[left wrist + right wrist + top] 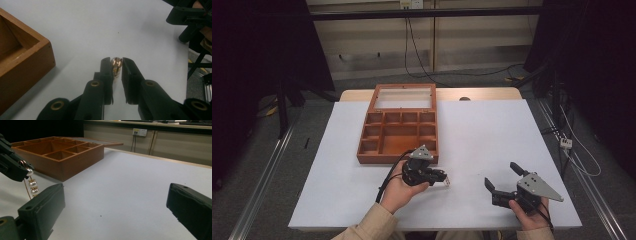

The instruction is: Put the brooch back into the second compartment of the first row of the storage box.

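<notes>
Matte black and blocky, the left gripper (446, 179) clamps its jaws on a gold-wire pearl earring (32, 184), held just off the white tabletop (492, 140) near the front right corner of the wooden box (398, 131). Three small glossy pearls, separated by gold spacers, hang in a string below the jaws. The right gripper (502, 177) hovers well apart to the right, jaws spread wide and empty. Smooth reddish-brown wood forms the box: several small square compartments around one large one, with a glass-paned lid (403, 97) lying open behind.

White table top (482, 140), black cables on floor (422, 70) (beyond table), wall socket (139, 132)
</notes>
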Tool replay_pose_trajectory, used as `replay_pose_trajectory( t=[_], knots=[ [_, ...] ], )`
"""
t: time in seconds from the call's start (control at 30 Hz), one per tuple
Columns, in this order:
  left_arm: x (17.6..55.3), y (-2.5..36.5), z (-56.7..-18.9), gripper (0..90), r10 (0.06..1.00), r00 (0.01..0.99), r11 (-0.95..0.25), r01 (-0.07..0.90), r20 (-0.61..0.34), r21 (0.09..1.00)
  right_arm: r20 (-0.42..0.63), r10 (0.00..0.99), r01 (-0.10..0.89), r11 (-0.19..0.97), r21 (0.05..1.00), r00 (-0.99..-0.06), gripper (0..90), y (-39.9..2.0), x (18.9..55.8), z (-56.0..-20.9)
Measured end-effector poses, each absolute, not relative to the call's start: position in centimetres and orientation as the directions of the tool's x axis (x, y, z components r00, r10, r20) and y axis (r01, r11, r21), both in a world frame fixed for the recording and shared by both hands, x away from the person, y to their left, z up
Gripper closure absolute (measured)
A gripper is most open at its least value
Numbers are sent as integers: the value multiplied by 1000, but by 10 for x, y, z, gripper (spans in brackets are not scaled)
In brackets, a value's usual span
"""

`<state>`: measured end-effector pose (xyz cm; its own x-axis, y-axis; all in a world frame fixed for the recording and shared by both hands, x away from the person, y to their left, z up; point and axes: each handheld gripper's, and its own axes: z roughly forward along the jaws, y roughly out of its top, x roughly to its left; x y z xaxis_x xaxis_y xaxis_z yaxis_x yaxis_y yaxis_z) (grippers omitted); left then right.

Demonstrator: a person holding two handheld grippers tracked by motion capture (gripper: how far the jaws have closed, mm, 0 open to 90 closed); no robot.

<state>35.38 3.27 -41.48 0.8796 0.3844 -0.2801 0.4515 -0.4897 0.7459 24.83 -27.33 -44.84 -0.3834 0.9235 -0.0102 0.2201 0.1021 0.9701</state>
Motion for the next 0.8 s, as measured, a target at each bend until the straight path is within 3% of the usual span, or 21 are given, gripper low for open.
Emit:
replay_pose_trajectory(
  t=[0.8],
  knots=[
    [365, 60, -381, 797, 424, 860, -447, 470, -282, 761, -10, 922, 216, 101, 971, -387, 11, -273, 248, -448]
  ],
)
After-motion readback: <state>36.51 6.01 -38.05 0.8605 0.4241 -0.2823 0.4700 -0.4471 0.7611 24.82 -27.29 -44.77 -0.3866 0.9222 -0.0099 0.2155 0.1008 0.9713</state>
